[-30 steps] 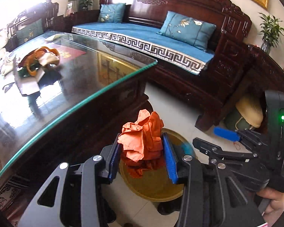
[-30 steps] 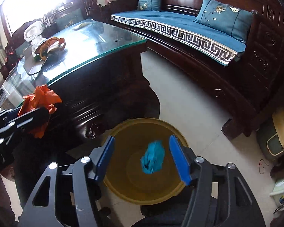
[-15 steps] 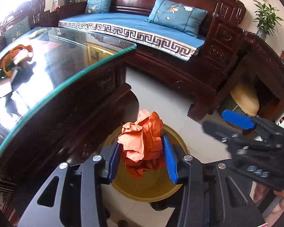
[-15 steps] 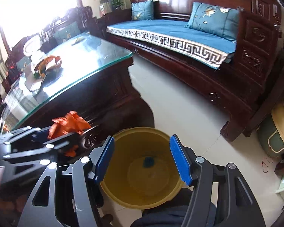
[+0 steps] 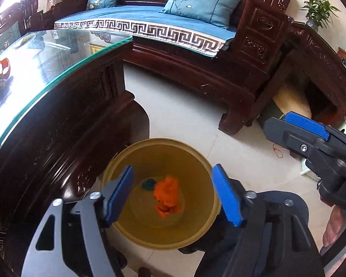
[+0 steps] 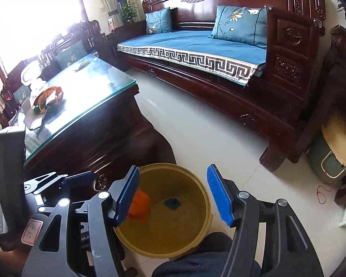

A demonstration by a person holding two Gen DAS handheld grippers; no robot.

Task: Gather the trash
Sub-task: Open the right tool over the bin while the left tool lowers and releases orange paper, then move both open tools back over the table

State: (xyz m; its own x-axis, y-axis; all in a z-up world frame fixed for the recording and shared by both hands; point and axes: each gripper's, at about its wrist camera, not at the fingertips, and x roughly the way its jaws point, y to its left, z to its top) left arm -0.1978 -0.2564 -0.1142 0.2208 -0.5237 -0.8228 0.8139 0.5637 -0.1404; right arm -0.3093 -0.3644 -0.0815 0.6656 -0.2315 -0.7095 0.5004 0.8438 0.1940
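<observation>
A yellow bin (image 5: 203,161) stands on the floor beside the dark wooden table. A crumpled orange paper (image 5: 167,196) and a small teal paper ball (image 5: 149,183) lie inside it. My left gripper (image 5: 173,196) is open and empty above the bin. My right gripper (image 6: 173,196) is open and empty above the same bin (image 6: 200,184); the orange paper (image 6: 140,205) and the teal ball (image 6: 171,202) show in it. The right gripper also shows at the right of the left wrist view (image 5: 311,133).
A glass-topped wooden table (image 6: 117,78) with an orange-and-white pile of items (image 6: 47,97) stands to the left. A carved wooden sofa (image 6: 196,41) with blue cushions stands at the back. A green and cream container (image 6: 334,152) sits on the floor at the right.
My left gripper has opened and the orange paper has dropped into the bin. The right gripper has stayed open over the bin.
</observation>
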